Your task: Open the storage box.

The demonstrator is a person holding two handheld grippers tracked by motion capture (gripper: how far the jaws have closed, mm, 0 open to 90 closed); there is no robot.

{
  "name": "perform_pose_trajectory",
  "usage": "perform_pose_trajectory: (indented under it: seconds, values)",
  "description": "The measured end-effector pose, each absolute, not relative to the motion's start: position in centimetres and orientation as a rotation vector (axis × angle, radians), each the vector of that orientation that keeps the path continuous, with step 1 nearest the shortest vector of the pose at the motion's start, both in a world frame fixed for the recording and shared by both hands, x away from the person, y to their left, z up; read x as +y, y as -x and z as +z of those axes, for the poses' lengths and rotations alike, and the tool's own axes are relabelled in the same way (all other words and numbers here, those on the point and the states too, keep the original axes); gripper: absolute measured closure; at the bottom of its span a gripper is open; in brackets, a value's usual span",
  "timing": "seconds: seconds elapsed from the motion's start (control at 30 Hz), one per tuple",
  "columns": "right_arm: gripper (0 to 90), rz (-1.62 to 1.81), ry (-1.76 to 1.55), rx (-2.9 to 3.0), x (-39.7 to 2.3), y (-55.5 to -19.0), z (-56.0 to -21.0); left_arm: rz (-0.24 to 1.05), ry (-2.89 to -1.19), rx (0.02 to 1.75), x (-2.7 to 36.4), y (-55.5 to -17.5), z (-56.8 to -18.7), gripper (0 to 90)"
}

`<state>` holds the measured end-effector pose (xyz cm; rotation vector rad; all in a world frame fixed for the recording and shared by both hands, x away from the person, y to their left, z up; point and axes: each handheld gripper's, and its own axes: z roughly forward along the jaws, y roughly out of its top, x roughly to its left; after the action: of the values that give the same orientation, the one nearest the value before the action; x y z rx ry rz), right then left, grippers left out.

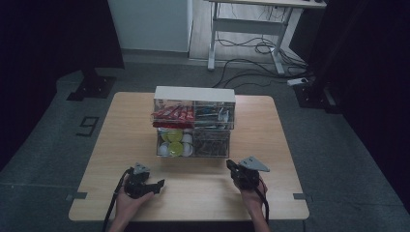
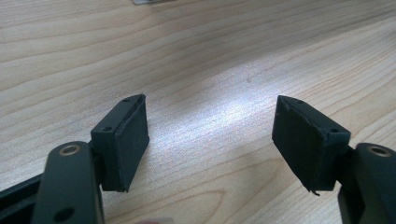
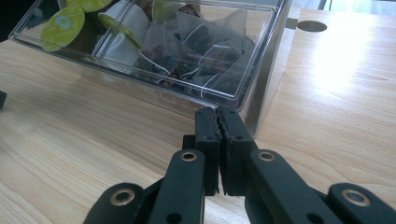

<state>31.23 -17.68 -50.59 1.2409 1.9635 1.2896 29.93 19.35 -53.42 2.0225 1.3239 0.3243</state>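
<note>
A clear plastic drawer organizer with a white top stands in the middle of the wooden table. Its drawers hold red packets, green-lidded pods and dark tea bags. My left gripper rests low at the front left, jaws pointing right. In the left gripper view it stands open over bare wood, with nothing between the pads. My right gripper sits at the front right, pointing at the organizer. In the right gripper view it is shut and empty, tips just short of the lower drawer of tea bags.
Green-lidded pods fill the neighbouring lower drawer. A round cable hole lies in the tabletop beyond the organizer. On the floor behind the table are a desk frame, cables and dark stand bases.
</note>
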Motion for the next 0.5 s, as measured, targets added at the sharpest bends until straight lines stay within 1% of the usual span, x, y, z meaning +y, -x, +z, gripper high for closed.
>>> perform_pose_trajectory:
  seconds: [0.5]
  values:
    - [84.7, 1.299, -1.250, 1.976, -17.57, -31.33, -50.78, 0.318, -2.037, 1.305, 19.08, -29.97, -53.68, 25.9]
